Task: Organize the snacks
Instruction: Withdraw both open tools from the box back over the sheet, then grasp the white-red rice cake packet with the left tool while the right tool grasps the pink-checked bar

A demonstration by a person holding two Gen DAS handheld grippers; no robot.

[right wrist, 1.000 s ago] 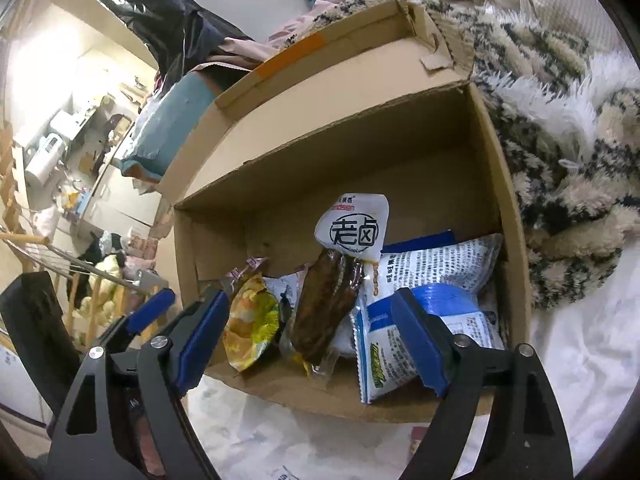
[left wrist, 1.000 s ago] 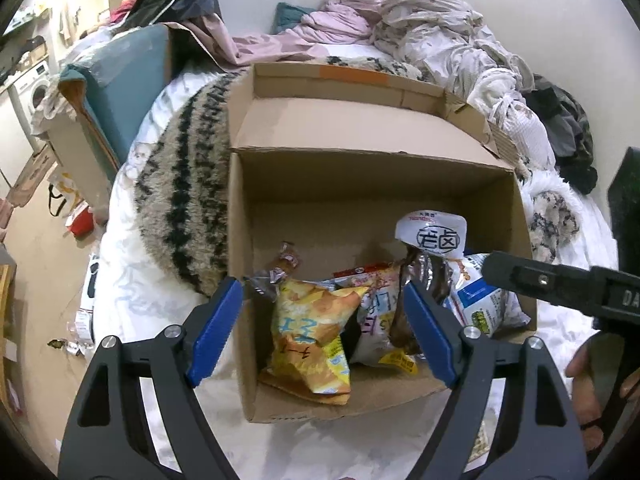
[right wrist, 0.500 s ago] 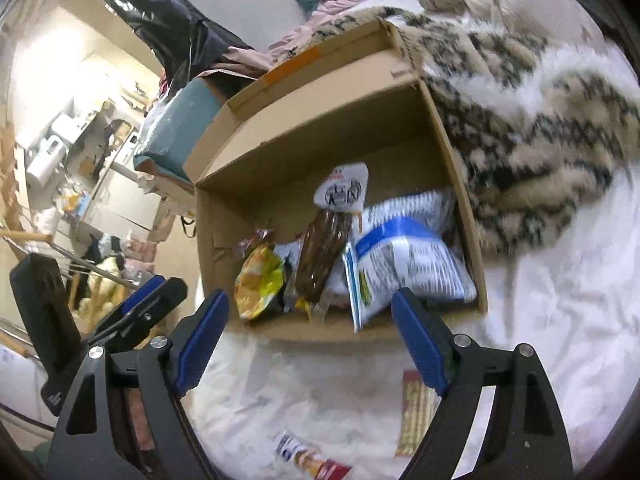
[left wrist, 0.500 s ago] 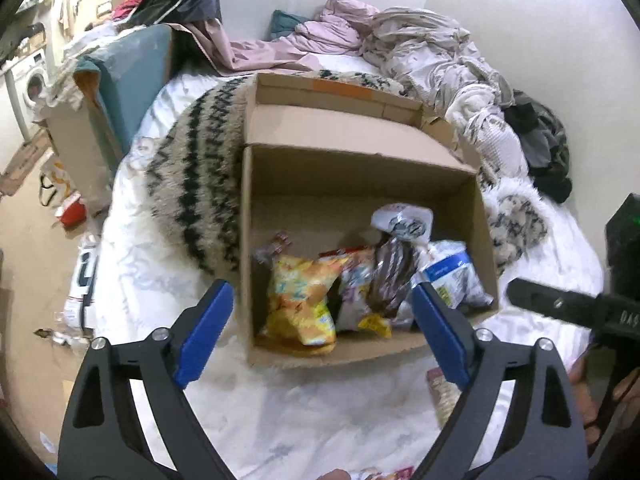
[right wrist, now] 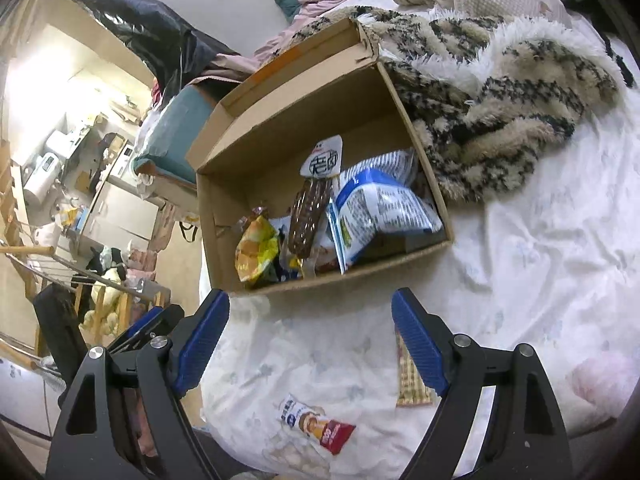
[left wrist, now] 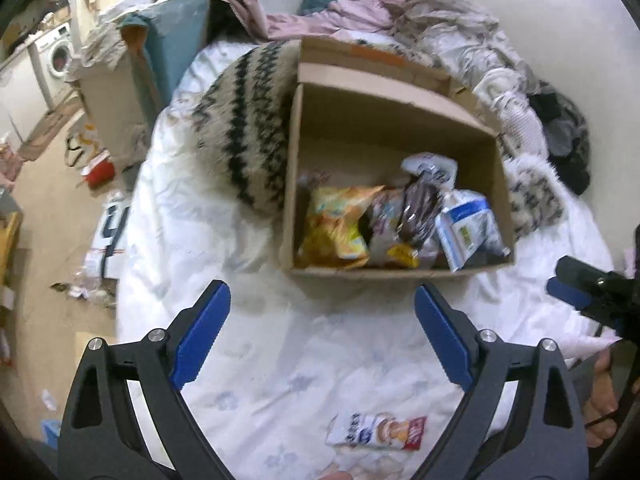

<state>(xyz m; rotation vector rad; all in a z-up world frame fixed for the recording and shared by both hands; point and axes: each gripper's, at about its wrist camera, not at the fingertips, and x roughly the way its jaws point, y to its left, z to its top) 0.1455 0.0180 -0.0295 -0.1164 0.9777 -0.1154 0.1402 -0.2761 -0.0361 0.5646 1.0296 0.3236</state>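
Here, on the white bed sheet point(left wrist: 248, 216), an open cardboard box point(left wrist: 296, 184) packed with snacks: yellow chip bag point(left wrist: 336, 224), dark brown packet point(left wrist: 418, 208), blue-and-white bag point(left wrist: 466, 224). Beside the box, a shaggy patterned blanket point(right wrist: 492, 92). Left hand-held gripper point(left wrist: 322, 330) spread wide, nothing between the blue pads, hovering over the sheet short of the box. Right hand-held gripper point(right wrist: 310, 334) likewise spread and empty. Loose on the sheet near both: a small white-and-red snack packet point(left wrist: 376, 432) and a flat tan wafer pack point(right wrist: 410, 380), well apart from the box.
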